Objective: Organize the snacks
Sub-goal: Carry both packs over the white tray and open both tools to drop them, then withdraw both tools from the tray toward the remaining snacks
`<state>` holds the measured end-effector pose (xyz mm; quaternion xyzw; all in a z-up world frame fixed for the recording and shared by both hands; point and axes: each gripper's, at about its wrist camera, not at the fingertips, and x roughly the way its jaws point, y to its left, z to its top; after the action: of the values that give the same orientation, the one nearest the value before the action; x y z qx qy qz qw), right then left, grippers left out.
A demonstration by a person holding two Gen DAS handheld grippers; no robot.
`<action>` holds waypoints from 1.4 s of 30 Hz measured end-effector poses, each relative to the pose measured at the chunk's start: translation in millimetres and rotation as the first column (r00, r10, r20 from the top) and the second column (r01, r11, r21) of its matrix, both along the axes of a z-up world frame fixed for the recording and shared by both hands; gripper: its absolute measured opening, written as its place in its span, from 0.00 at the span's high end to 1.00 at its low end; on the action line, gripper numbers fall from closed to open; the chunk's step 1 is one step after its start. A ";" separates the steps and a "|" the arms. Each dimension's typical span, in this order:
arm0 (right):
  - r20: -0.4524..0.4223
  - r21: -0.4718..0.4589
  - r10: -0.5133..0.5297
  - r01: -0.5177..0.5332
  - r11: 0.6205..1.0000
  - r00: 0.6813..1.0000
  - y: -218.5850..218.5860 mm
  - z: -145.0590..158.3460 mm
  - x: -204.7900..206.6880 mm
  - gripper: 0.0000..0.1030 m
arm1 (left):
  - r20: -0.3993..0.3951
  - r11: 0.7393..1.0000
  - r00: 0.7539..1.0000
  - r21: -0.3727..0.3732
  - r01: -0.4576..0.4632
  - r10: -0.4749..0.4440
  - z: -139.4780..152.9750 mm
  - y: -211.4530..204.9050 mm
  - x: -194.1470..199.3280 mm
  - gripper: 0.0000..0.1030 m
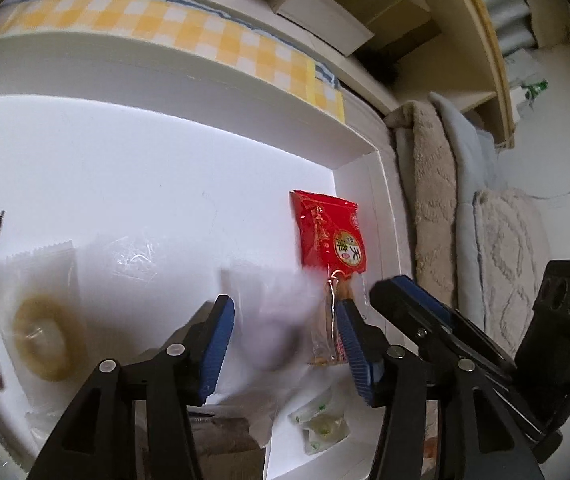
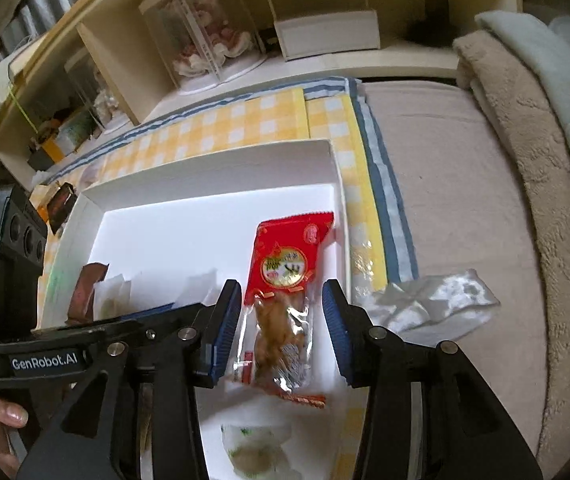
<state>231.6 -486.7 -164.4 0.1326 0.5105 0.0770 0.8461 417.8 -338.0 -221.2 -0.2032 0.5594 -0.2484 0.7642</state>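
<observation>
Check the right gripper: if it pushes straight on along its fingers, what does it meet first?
Likely the red snack packet lying between the right gripper's open fingers, on the white box floor. Depth is unclear; pads look clear of it.

Both fisheye views look steeply down, close over a shallow white cardboard box on a yellow-and-white checked cloth. The left wrist camera sits left of the red foil snack packet, the right wrist camera directly above it. The 2 views share the box, the packet and cream wooden shelves behind.
</observation>
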 end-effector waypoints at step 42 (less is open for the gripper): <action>0.124 -0.075 -0.070 0.080 0.994 0.990 16.8 92.6 -103.7 0.00 | 0.305 0.954 0.946 0.299 0.017 -0.112 155.1 87.7 -147.2 0.00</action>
<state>128.0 -469.9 -71.8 0.1128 0.4558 0.0325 0.8823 270.5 -250.3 -66.2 -0.0266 0.4658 -0.2174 0.8574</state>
